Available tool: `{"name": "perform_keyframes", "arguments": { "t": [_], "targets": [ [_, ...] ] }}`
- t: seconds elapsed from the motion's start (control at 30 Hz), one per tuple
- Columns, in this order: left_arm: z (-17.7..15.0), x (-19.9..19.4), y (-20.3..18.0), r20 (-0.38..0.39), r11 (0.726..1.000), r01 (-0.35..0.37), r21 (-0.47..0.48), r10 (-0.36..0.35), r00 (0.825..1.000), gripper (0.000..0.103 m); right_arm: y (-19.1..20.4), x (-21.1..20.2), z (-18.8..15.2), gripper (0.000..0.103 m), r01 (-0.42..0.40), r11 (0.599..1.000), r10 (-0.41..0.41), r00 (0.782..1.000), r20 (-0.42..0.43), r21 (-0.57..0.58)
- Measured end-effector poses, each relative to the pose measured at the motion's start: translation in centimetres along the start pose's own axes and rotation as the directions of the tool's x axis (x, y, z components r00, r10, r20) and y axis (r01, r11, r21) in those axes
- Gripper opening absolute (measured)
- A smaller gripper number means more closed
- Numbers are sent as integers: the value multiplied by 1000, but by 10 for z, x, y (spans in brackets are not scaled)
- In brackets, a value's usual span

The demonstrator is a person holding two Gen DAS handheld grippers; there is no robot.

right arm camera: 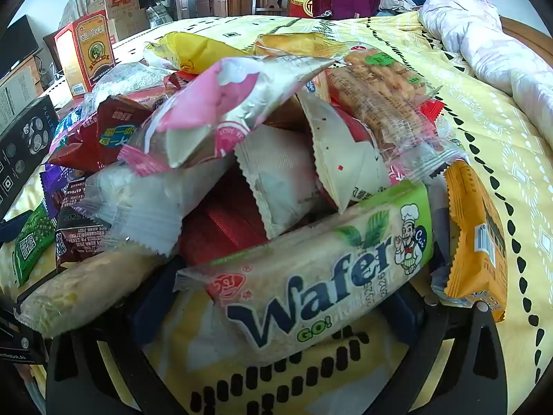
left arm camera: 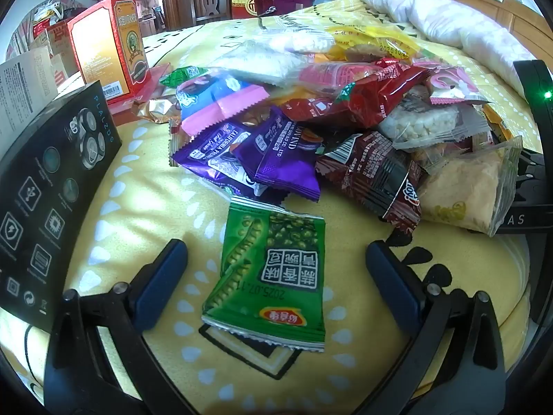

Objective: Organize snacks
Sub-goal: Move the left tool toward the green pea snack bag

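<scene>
Presently, a heap of snack packets point(left arm camera: 338, 110) is observed on a bed covered by a yellow patterned bedspread point(left arm camera: 145, 193). The left gripper point(left arm camera: 276, 259) is tilted downward over the bedspread, its blue-padded fingers point(left arm camera: 162, 280) spread wide. Between them a green pea packet point(left arm camera: 273, 273) is seen lying flat, touched by neither finger and set just in front of the heap. Two purple packets point(left arm camera: 276, 152) are noted at the heap's near edge, with a dark red-brown packet point(left arm camera: 373, 176) beside them.

The right gripper point(right arm camera: 276, 297) is likewise held wide apart at the heap's other side. A wafer packet point(right arm camera: 321, 269) is seen lying across the gap between its fingers; whether the pads press on it cannot be told, since both are largely hidden beneath the packets. An orange packet point(right arm camera: 473, 242) rests just to the right of the wafer, and a pink-and-white packet point(right arm camera: 224, 103) tops the heap.

A black shaver box point(left arm camera: 45, 186) and a red-and-gold box point(left arm camera: 110, 45) are recorded standing on the bed to the left of the heap. A crumpled pale quilt point(left arm camera: 449, 17) lies at the far right.
</scene>
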State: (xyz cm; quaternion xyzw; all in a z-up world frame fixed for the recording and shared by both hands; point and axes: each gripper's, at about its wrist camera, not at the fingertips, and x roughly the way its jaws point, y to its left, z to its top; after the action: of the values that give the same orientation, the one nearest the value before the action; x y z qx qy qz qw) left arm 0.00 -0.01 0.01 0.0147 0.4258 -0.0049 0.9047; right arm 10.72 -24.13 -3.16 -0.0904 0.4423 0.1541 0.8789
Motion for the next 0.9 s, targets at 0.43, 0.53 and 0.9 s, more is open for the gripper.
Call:
{"name": "perform_keyframes", "arguments": {
  "t": [0.43, 0.53, 0.9],
  "targets": [
    [0, 0, 0, 2, 1000, 0, 0, 0, 1000, 103, 0, 0, 0, 103, 0, 1000, 0, 1000, 0, 0],
    [0, 0, 0, 2, 1000, 1, -1, -1, 1000, 103, 0, 0, 0, 103, 0, 1000, 0, 1000, 0, 0],
    [0, 0, 0, 2, 1000, 2, -2, -2, 1000, 103, 0, 0, 0, 103, 0, 1000, 0, 1000, 0, 0]
  ]
}}
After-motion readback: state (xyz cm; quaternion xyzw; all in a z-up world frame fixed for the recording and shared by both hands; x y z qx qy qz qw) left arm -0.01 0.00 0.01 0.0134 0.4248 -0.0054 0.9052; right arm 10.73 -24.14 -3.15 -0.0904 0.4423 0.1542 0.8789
